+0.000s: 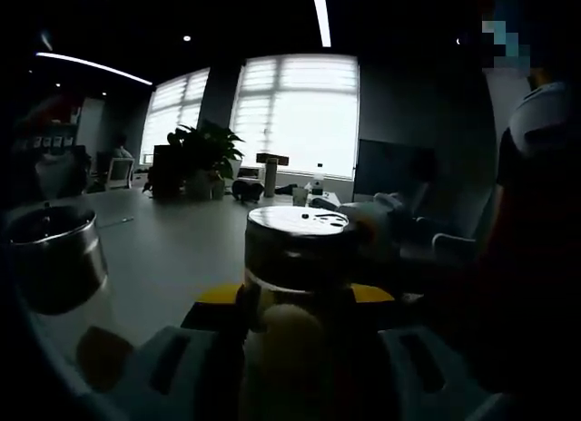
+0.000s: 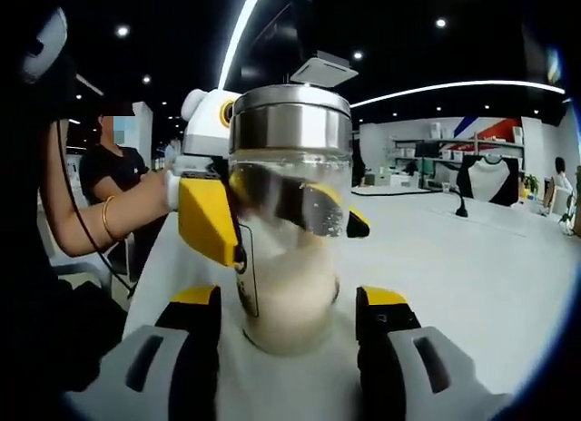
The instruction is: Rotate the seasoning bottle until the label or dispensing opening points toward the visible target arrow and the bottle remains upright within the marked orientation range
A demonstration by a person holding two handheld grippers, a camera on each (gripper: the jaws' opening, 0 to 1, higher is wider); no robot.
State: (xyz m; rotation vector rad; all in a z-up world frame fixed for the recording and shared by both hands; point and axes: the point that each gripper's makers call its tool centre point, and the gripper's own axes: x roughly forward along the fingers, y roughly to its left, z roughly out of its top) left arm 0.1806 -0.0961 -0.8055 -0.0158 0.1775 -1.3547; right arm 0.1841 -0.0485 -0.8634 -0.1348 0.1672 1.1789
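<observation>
Clamping seasoning bottle (image 2: 289, 230) upright for turning: left gripper (image 2: 272, 223) jaws closed on glass | right gripper (image 2: 289, 326) jaws spread, flanking base | second shaker (image 1: 56, 258) beside bottle

Seasoning bottle (image 2: 289, 249): clear glossy glass, brushed-metal lid (image 2: 290, 117); table (image 2: 472, 267) smooth, matt white.

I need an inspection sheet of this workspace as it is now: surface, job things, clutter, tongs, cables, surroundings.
Surface: white table, bare beside the bottle.
Job's things: seasoning bottle upright, steel cap, pale contents; no target arrow seen.
Clutter: second steel-capped jar; potted plant far back.
Tongs: left tongs shut on the bottle's upper body; right tongs open either side of its base.
Cables: thin dark cord by a person's arm.
Surroundings: office, bright windows, ceiling strip lights.
</observation>
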